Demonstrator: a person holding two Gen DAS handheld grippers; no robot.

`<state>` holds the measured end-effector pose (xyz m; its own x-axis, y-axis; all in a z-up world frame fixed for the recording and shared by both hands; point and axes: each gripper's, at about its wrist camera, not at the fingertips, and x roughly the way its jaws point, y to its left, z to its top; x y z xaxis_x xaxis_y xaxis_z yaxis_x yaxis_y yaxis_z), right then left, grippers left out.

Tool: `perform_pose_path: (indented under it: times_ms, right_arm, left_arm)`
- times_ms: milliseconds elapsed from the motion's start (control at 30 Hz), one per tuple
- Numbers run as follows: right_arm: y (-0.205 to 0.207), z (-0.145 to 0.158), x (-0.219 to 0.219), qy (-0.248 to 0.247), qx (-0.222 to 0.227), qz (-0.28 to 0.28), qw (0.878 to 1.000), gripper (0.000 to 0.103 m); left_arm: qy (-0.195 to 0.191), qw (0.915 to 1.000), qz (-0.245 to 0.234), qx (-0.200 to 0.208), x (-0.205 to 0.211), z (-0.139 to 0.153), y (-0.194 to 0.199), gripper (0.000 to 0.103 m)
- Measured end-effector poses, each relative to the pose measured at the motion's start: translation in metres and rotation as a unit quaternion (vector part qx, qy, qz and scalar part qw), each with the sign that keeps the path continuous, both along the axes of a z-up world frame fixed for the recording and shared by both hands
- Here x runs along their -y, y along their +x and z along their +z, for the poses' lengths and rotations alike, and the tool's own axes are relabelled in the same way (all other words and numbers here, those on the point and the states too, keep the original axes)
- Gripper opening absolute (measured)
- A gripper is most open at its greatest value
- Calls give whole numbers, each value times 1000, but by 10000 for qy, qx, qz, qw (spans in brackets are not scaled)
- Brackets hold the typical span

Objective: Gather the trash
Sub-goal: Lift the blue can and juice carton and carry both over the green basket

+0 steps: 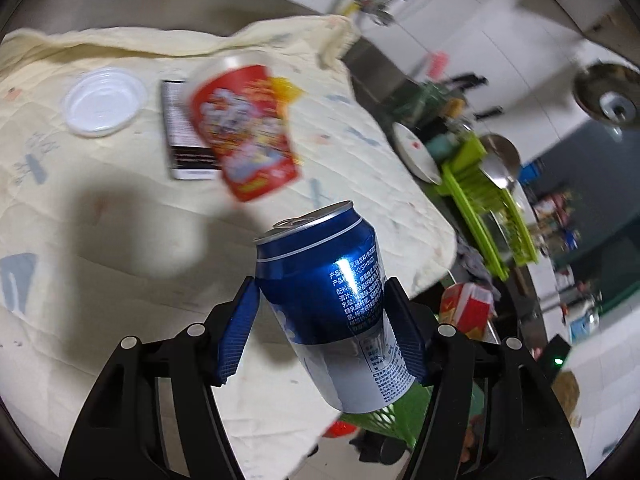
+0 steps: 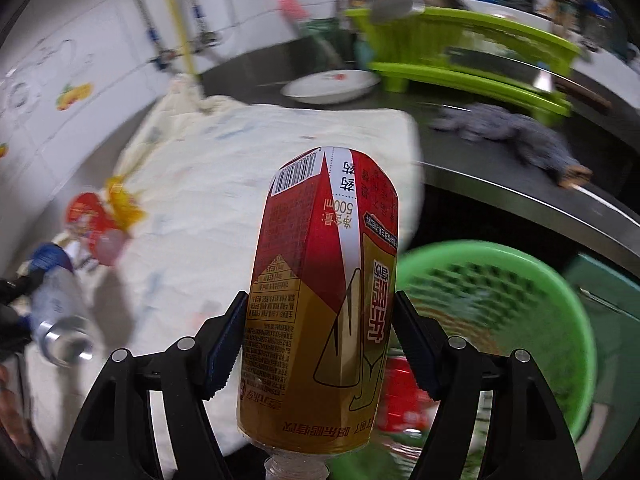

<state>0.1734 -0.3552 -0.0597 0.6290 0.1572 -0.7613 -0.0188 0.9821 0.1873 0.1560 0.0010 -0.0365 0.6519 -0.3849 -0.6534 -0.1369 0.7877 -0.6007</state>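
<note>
My left gripper [image 1: 322,292] is shut on a blue and white drink can [image 1: 320,248], which hangs tilted above the cream cloth [image 1: 100,240]. On the cloth behind it lie a red printed cup [image 1: 244,132], a black-and-white packet [image 1: 178,136] and a white plastic lid [image 1: 104,102]. My right gripper [image 2: 320,300] is shut on a red and gold 500 ml bottle [image 2: 324,240], held upside down with its clear neck toward the camera. A green plastic basket [image 2: 560,300] sits low to the right of that bottle, with something red inside. The can [image 2: 56,304] shows at the right view's left edge.
A steel counter [image 2: 500,184] runs along the right, bearing a grey rag [image 2: 512,128], a white plate [image 2: 328,86] and a lime green dish rack [image 2: 472,60]. White tiled wall with pipes stands behind the cloth.
</note>
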Motion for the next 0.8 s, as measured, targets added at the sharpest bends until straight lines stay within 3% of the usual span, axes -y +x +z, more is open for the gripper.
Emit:
perform_pose_path:
  times_ms: [200, 433, 600, 800]
  right_arm:
    - [-14, -24, 55, -449, -252, -560, 9971, 69]
    - [-21, -49, 99, -469, -475, -988, 9929, 69]
    - [-31, -50, 114, -315, -446, -1214, 9911, 70]
    - [-51, -35, 123, -489, -257, -1313, 9898, 70]
  left_arm:
    - [31, 9968, -785, 143, 60, 9, 10, 63]
    - [277, 9883, -1482, 239, 123, 14, 21, 63]
    - [476, 9791, -1963, 246, 168, 8, 25, 63]
    - [718, 9656, -2494, 155, 218, -9, 28, 63]
